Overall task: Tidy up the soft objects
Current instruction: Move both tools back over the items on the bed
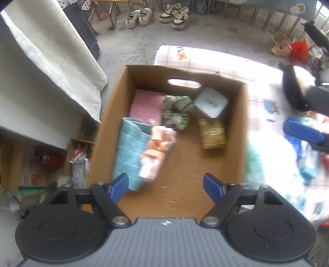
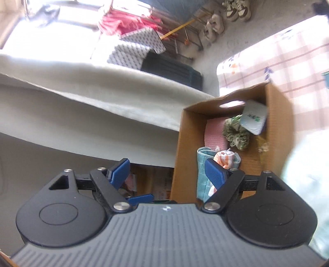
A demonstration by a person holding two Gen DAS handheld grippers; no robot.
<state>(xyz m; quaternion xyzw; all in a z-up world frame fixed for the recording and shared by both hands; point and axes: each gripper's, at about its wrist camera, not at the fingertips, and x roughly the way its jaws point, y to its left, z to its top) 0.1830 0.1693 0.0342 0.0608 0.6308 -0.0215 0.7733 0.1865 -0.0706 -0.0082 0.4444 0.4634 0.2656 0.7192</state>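
Note:
I look almost straight down into a cardboard box. Inside lie a folded blue towel, an orange-and-white striped cloth leaning on it, a pink cloth, a green scrunchie, a white packet and a gold pouch. My left gripper hangs open above the box's near end with nothing between its fingers. My right gripper is open and empty, left of the box; the towel, striped cloth and scrunchie show past its right finger.
The box rests on a bed with a checked sheet, where blurred blue and white soft items lie to the right. A white-draped surface stands left, with clutter and a red bottle below. Shoes line the far floor.

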